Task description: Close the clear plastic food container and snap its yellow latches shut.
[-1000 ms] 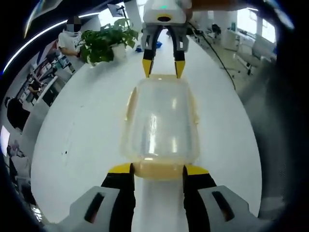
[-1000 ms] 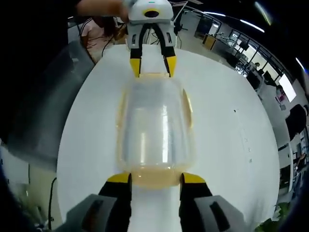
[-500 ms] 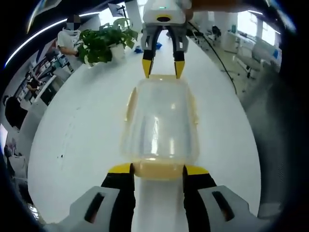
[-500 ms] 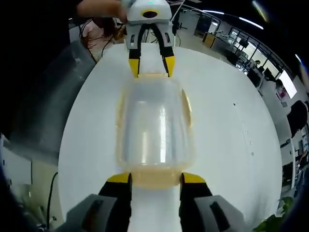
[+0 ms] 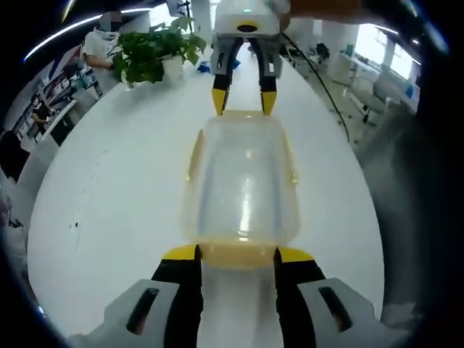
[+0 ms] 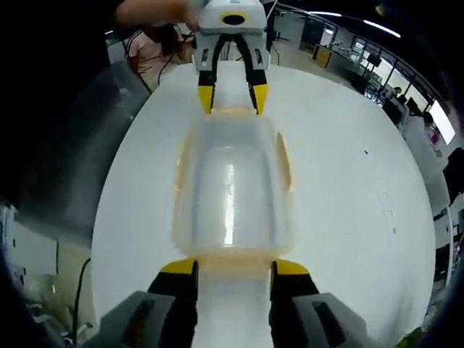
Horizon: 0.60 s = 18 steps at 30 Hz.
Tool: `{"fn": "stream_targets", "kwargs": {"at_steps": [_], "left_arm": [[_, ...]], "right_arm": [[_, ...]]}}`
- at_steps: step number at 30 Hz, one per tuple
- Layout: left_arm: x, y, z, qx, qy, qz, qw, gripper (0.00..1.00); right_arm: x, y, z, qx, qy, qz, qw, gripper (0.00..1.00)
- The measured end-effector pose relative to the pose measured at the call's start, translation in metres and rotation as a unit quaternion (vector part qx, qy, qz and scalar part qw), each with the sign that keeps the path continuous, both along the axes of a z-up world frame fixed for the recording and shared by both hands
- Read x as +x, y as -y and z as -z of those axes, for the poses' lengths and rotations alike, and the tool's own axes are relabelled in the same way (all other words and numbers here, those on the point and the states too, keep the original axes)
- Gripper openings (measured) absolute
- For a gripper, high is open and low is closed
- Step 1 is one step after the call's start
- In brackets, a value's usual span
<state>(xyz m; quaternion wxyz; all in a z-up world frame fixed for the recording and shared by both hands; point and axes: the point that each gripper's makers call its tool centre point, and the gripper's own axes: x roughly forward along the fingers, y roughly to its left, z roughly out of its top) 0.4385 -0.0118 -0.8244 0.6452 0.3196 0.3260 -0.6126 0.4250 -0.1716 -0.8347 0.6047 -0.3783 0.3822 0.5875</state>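
Container, one, clear plastic, lid on, sat on white table; no legible writing anywhere. Left gripper view: left gripper spread, yellow-tipped jaws flanking container's near yellow latch; right gripper opposite, jaws apart at far end. Two side latches visible. One potted plant stood at far table edge, person seated behind.

Right gripper view: container lay between both tools; right gripper spread at near latch; left gripper spread at far end.

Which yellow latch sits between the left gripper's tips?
The end latch at the bottom of the left gripper view; the other end latch sits at the right gripper.
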Motion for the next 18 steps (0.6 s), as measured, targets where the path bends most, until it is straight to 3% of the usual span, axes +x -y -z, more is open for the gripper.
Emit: {"fn": "stream_targets", "kwargs": {"at_steps": [8,18], "left_arm": [[-0.006,-0.021,0.001,-0.013,-0.02,0.001,0.9997,0.36],[-0.013,-0.049,-0.004,-0.061,-0.028,-0.02,0.9976,0.37]], "right_arm": [[-0.008,-0.019,-0.001,0.004,-0.008,0.01,0.9999,0.36],[-0.015,-0.043,-0.001,0.017,-0.016,0.025,0.9994,0.37]]}}
